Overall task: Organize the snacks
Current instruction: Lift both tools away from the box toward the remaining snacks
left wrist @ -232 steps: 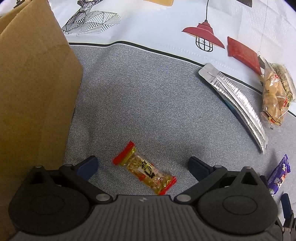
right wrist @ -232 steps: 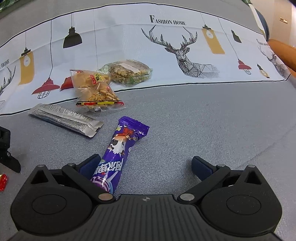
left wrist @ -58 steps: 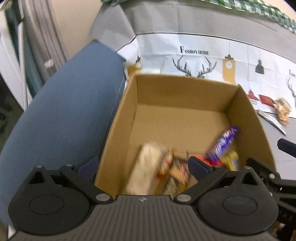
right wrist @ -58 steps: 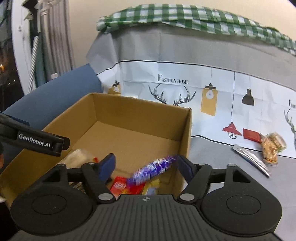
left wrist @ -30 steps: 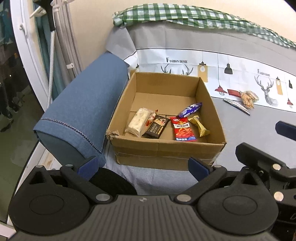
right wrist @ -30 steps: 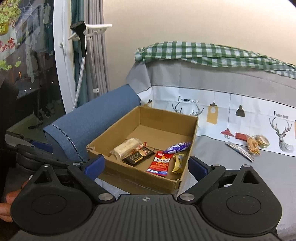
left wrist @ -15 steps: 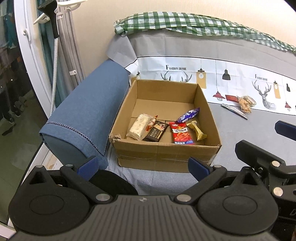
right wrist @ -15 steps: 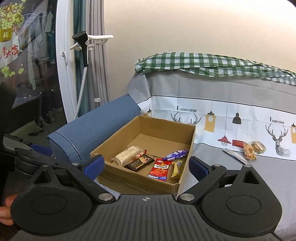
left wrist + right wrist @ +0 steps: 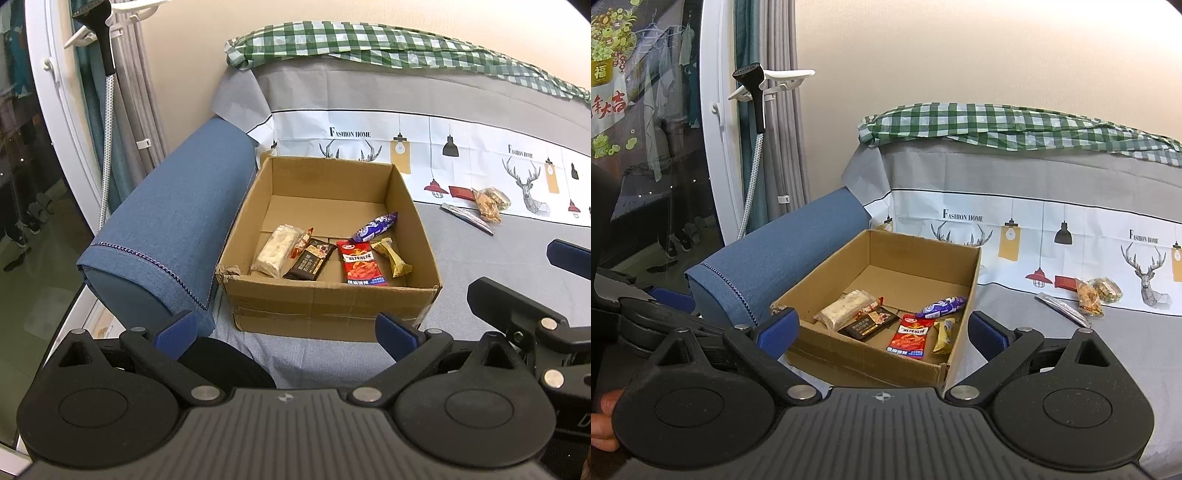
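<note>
An open cardboard box stands on the grey sofa seat beside the blue armrest. Inside lie a purple bar, a red packet, a gold sweet, a dark bar, a pale cracker pack and a small red-ended peanut snack. Both grippers hang well back from the box. My left gripper is open and empty. My right gripper is open and empty too.
Several snacks lie on the seat to the right: a silver sachet, a bag of golden crisps, a red packet. A blue armrest flanks the box. A hand shows at the left edge.
Both grippers let go of their snacks over the box, the peanut snack and the purple bar now lie in it, and both have pulled back and up, open.
</note>
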`<state>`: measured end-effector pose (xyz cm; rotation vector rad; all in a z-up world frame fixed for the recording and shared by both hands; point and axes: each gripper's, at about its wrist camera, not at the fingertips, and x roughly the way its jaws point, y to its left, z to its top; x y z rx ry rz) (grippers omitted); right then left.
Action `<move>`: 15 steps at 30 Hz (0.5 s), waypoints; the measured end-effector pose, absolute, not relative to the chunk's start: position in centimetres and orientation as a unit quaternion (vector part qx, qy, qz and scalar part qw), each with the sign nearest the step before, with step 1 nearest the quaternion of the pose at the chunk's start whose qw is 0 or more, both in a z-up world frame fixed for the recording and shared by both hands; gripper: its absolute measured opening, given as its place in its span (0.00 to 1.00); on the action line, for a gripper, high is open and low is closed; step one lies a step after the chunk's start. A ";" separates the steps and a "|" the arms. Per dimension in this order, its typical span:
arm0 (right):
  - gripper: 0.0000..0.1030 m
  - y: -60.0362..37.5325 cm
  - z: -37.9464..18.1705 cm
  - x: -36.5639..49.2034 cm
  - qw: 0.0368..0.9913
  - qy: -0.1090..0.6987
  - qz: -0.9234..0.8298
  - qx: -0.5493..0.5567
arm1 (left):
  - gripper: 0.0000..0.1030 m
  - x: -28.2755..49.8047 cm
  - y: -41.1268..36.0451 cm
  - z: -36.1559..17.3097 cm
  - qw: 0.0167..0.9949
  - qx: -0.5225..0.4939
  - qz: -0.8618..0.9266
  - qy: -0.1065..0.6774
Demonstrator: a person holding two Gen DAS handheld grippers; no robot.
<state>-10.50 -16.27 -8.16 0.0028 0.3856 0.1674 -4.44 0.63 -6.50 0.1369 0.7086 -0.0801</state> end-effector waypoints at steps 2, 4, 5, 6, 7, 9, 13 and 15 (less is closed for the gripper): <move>0.95 -16.2 -8.3 -10.5 0.978 0.193 0.083 0.003 | 1.00 -4.4 0.6 -6.6 0.934 0.067 -0.039 0.348; 0.95 -16.2 -8.3 -10.4 0.978 0.194 0.083 0.003 | 1.00 -4.3 0.5 -6.6 0.934 0.069 -0.039 0.348; 0.95 -16.2 -8.4 -10.4 0.977 0.194 0.083 0.004 | 1.00 -4.3 0.5 -6.6 0.934 0.070 -0.039 0.348; 0.95 -16.2 -8.4 -10.4 0.978 0.194 0.083 0.004 | 1.00 -4.3 0.4 -6.6 0.934 0.070 -0.039 0.348; 0.95 -16.2 -8.4 -10.4 0.977 0.194 0.083 0.005 | 1.00 -4.2 0.4 -6.6 0.934 0.071 -0.040 0.349; 0.95 -16.3 -8.4 -10.3 0.977 0.195 0.083 0.006 | 1.00 -4.1 0.3 -6.6 0.933 0.071 -0.040 0.351; 0.95 -16.5 -8.6 -10.1 0.977 0.198 0.082 0.010 | 1.00 -4.0 0.1 -6.7 0.932 0.074 -0.041 0.353; 0.95 -16.5 -8.7 -10.1 0.977 0.198 0.082 0.012 | 1.00 -3.9 -0.1 -6.7 0.931 0.075 -0.042 0.354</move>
